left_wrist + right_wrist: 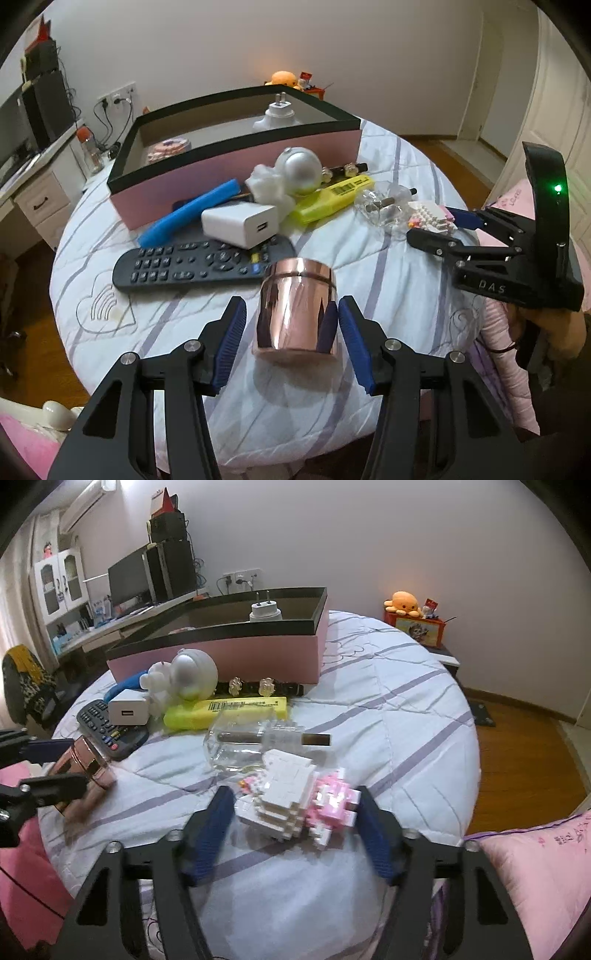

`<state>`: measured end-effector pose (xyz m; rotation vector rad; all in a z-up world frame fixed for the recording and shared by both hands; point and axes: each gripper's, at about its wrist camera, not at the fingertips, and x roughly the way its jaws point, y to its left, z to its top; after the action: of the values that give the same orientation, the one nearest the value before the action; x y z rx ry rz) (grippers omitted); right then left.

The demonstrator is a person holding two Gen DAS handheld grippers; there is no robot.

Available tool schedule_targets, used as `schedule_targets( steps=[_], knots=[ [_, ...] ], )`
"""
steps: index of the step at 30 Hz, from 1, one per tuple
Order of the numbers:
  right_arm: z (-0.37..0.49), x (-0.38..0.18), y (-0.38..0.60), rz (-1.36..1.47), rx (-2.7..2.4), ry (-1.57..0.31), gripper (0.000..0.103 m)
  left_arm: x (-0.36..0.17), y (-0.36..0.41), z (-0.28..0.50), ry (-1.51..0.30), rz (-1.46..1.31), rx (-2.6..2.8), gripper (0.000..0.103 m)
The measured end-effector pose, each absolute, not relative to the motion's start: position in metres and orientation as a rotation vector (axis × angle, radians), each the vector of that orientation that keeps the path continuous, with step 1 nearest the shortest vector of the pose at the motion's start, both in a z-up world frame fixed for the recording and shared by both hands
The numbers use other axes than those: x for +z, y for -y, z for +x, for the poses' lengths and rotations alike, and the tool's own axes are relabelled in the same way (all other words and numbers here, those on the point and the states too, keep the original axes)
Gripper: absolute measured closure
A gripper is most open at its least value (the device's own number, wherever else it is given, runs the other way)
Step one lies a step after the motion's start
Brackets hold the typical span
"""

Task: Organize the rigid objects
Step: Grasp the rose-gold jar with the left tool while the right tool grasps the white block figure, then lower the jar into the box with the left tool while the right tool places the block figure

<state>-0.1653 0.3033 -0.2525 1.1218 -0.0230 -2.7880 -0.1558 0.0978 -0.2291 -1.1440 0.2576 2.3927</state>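
Rose-gold tin (296,308) stands low in the centre of the left wrist frame, between the left gripper (291,319)'s spread blue pads — neither pad clearly touching it. Above it lie a black remote (192,266), a white charger (240,224) and the pink box (236,162), upper left. Right wrist view: the right gripper (293,816) spreads wide around a white-and-pink brick figure (295,797) — contact unclear.

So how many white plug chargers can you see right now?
2. One charger stands inside the pink box, prongs up. The other, a USB charger, lies outside, partly on the remote. The box's near wall may hide more.
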Motion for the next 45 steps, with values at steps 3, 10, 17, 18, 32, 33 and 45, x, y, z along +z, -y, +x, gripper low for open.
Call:
schedule_targets(
  steps=[3,10,17,18,32,33,45],
  knots=[
    [-0.162,-0.251,-0.3,1.13,-2.782,0.011,0.042,-0.236,-0.098,-0.158,-0.238,-1.161,2.374,0.048],
    [-0.16,-0.251,-0.295,1.143,-2.794,-0.013,0.042,-0.252,-0.109,-0.173,-0.211,-1.165,2.364,0.056],
    [-0.16,-0.248,-0.296,1.122,-2.807,0.001,0.042,-0.242,-0.104,-0.17,-0.192,-1.125,2.353,0.056],
    [-0.16,-0.246,-0.295,1.122,-2.805,-0.003,0.042,-0.239,-0.104,-0.169,-0.198,-1.115,2.362,0.056],
    [-0.163,-0.187,-0.272,0.918,-2.796,-0.061,0.042,-0.185,-0.076,-0.203,-0.154,-0.978,2.519,0.056],
    [-0.166,-0.183,-0.27,0.903,-2.797,-0.069,0.042,-0.179,-0.074,-0.207,-0.145,-0.963,2.536,0.056],
    [-0.236,-0.135,-0.248,0.753,-2.756,-0.176,0.042,-0.133,-0.069,-0.287,-0.113,-0.865,2.63,0.056]
  ],
)
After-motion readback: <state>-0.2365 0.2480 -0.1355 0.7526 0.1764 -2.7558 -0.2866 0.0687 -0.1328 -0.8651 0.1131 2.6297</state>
